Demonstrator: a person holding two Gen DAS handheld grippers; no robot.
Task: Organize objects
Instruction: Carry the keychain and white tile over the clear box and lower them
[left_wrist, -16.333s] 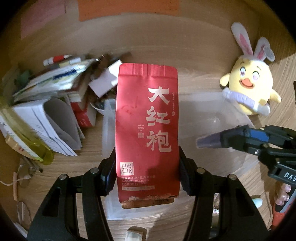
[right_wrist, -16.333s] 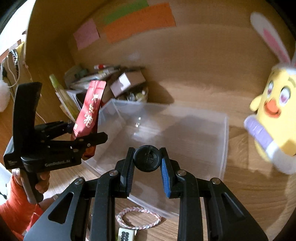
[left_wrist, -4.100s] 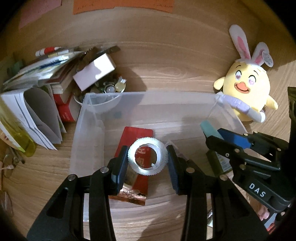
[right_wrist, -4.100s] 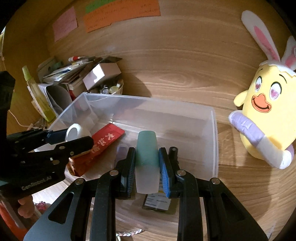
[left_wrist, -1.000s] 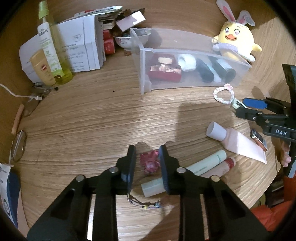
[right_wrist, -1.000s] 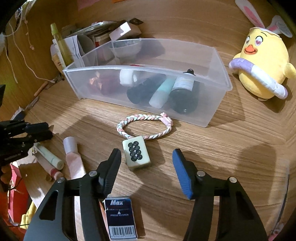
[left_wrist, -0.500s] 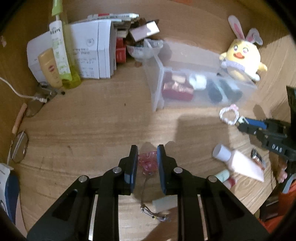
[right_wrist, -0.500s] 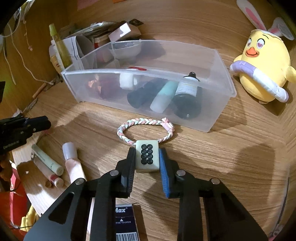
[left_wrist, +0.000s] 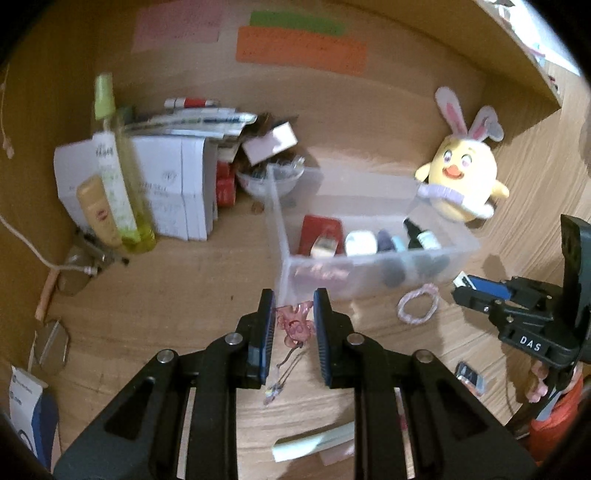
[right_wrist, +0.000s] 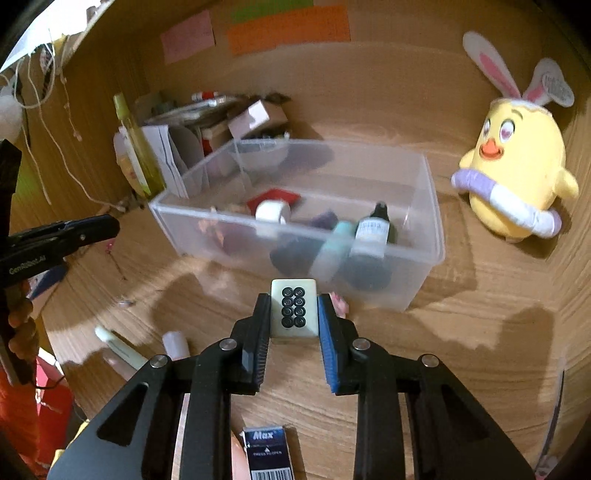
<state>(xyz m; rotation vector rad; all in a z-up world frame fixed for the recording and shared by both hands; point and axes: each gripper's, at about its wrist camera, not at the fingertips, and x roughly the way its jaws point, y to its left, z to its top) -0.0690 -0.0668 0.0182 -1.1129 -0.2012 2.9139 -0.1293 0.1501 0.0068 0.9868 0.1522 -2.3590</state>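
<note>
My left gripper (left_wrist: 294, 325) is shut on a small pink charm (left_wrist: 295, 325) with a thin cord hanging below it, held above the desk just in front of the clear plastic bin (left_wrist: 280, 236). My right gripper (right_wrist: 294, 314) is shut on a pale green mahjong tile (right_wrist: 294, 308) with black circles, lifted in front of the bin (right_wrist: 424, 206). The bin holds a red tea packet (right_wrist: 275, 194), a white tape roll (right_wrist: 271, 213), a dark bottle (right_wrist: 373, 225) and a teal tube (right_wrist: 334, 240). The left gripper also shows at the left edge of the right wrist view (right_wrist: 103, 227).
A yellow bunny-eared chick plush (right_wrist: 513, 173) sits right of the bin. Papers, boxes and a green spray bottle (left_wrist: 118, 162) crowd the back left. A pink braided ring (left_wrist: 417, 304), tubes (right_wrist: 118, 347) and a "Max" box (right_wrist: 266, 456) lie on the desk in front.
Both grippers have lifted their objects off the desk and moved toward the bin. The right gripper closed on the mahjong tile half a second ago and now holds it higher.
</note>
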